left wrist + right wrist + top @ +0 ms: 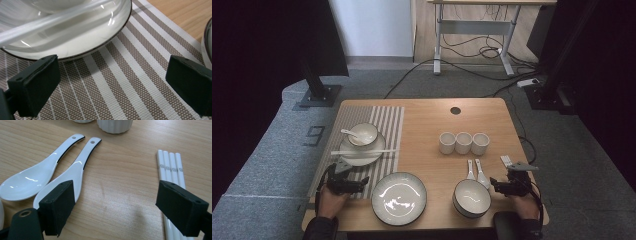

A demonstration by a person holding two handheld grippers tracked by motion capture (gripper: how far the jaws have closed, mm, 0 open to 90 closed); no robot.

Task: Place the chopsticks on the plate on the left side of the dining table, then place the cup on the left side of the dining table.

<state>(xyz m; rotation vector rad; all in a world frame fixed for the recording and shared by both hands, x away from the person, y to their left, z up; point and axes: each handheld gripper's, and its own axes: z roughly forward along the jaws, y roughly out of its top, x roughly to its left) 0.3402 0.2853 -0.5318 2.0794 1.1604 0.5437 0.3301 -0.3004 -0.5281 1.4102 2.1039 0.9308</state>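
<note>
Both tools wide and empty, low over the near end of the desk point(427, 112).

The left tool point(362, 183) hovers over the striped placemat point(388, 120) with its jaws spread wide and nothing between them — in the left gripper view its pads frame bare weave, just short of the rim of the small plate point(75, 47) that carries a pair of white chopsticks point(50, 21) across it. The right tool point(495, 186) is equally wide and holds nothing; in the right gripper view it sits between two white spoons point(50, 173) lying side by side on the wood and a bundle of white chopsticks point(170, 167) near its other jaw. A stack of bowls point(471, 197) stands just beside that tool, a large plate point(399, 197) between the two hands, and three cups point(463, 142) sit in a row farther back.
</note>
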